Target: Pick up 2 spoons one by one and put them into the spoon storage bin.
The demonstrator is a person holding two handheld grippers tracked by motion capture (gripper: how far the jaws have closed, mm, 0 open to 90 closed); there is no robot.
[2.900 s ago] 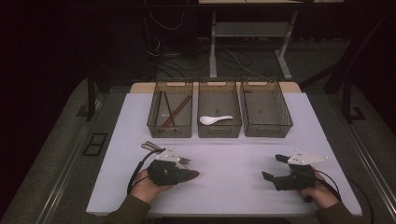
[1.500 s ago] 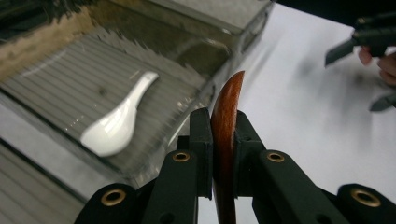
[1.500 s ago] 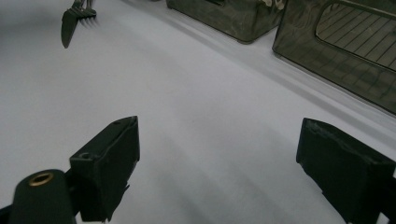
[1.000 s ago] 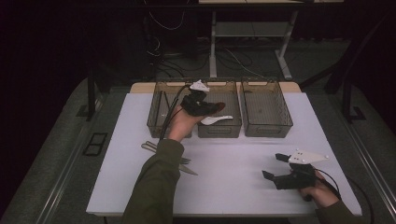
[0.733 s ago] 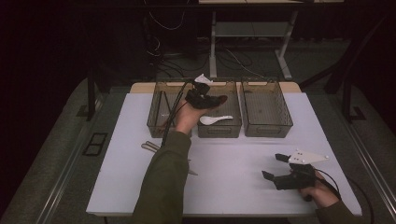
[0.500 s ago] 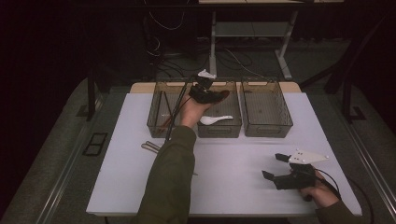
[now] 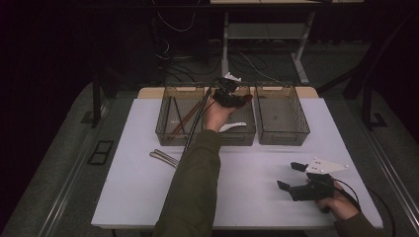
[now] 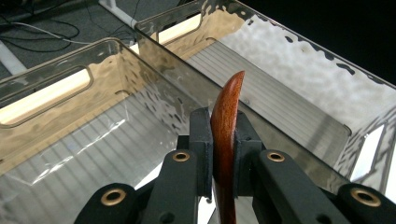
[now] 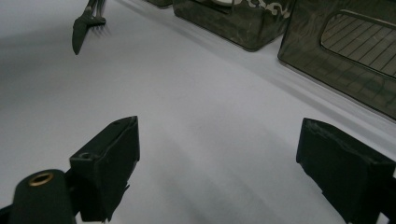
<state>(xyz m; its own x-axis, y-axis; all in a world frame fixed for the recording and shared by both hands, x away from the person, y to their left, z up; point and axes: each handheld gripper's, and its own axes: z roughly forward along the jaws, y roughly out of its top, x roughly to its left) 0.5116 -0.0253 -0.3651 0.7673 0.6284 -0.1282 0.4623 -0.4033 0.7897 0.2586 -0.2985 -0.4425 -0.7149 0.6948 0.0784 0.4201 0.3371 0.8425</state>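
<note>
Left gripper (image 7: 236,98) is up over the middle bin (image 7: 249,129) at the desk's (image 7: 128,197) far edge, arm stretched forward from the near side. Its jaws are clamped tight on a reddish-brown wooden utensil (image 8: 225,140), thin edge up, curved tip poking past the pads; can't tell what kind of utensil, the rest is hidden below the jaws. In the left gripper view the piece hangs above the wall shared by two clear smoky bins, not touching either. White spoon (image 7: 232,127) lies in the middle bin near its front wall. Left bin (image 7: 163,129) holds long brown sticks leaning diagonally. Right bin (image 7: 301,126) sits just beside the middle one. Metal cutlery (image 7: 163,158), fork tines visible in the right gripper view, lies on the desk in front of the left bin. Right gripper (image 7: 291,177) rests near the near-right corner, jaws spread wide, nothing between them.
</note>
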